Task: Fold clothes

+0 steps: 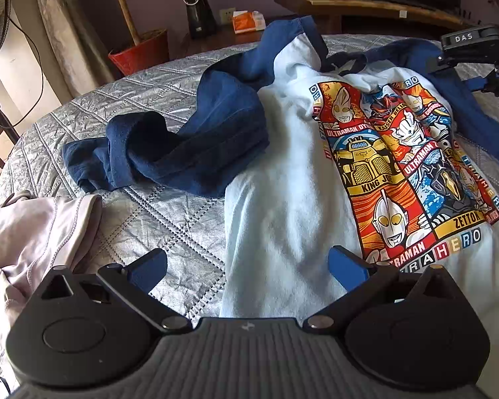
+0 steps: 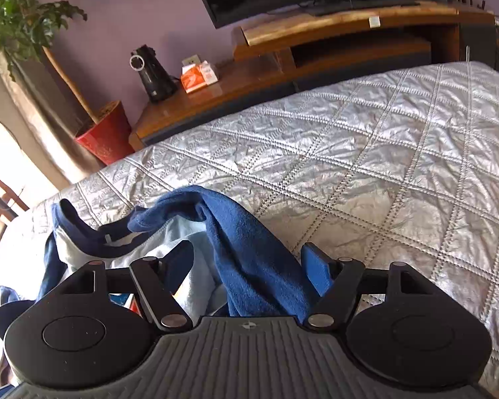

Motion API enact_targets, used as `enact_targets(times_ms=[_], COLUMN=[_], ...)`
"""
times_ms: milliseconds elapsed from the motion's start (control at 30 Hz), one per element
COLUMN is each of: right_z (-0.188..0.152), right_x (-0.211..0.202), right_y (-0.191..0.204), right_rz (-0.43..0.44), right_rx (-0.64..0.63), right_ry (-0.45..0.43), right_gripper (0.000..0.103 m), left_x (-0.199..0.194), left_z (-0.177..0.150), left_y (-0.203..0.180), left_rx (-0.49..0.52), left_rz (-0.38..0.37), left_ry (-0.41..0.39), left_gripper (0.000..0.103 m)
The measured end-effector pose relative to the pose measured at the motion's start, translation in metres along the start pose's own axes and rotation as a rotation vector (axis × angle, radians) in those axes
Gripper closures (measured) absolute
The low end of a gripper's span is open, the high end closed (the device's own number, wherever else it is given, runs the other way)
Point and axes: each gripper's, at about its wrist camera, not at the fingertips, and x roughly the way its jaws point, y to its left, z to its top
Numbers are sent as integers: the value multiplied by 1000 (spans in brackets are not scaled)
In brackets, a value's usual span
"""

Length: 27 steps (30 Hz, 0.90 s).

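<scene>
The shirt [image 1: 292, 179] lies spread on the bed [image 1: 169, 212]. The left gripper [image 1: 248, 271] gapes wide above its hem, holding nothing. The right gripper [image 2: 248, 266] stands open astride the shirt's blue sleeve [image 2: 249, 259], not pinching it.

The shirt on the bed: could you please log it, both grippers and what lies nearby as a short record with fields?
surface: quilted silver bedspread
shirt: light blue, cartoon print up, lying on the bedspread
sleeves: dark blue; left sleeve bunched up
left gripper: open over the shirt's lower edge
right gripper: open, right sleeve between its fingers
nearby: pale pink garment at the left
</scene>
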Motion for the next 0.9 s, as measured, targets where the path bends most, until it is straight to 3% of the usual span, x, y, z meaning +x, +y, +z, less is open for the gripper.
enact_targets(times_ms=[33,67,167,267,300,333,433,500,600,767,900], right_z=[2,5,13,29,34,34,26,7,-44,-148,-198], right_x=[5,2,-10,-31,-37,-39,-51,-71,-103,-133,-151], right_y=[1,7,23,39,44,46,46,43,33,34,50], right_rz=[-9,-45,-154,-312,-361,-391,-379,-313,-173,-146,-126], right_rx=[-20,-77,-246,-399,-446,-468,-430,-357,-225,-175,-128], right_ry=[16,-11,-100,-262,-307,-318,-296,-289,-187,33,70], right_gripper=[83,98,98,92,81,57,24,24,28,43,43], left_x=[-1,-1,-2,-2,-2,-3,-5,-4,-4,-6,-5], left_z=[-1,-1,-3,-3,-3,-4,-5,-4,-2,-2,-2], left_y=[-1,-2,-1,-1,-2,-3,-6,-4,-1,-3,-4], left_rx=[11,20,30,29,34,44,68,61,44,54,48], left_rz=[4,7,6,8,13,21,35,28,13,23,27], left_ry=[-5,-10,-14,-15,-18,-25,-38,-29,-16,-19,-18], left_gripper=[0,0,0,0,0,0,0,0,0,0,1])
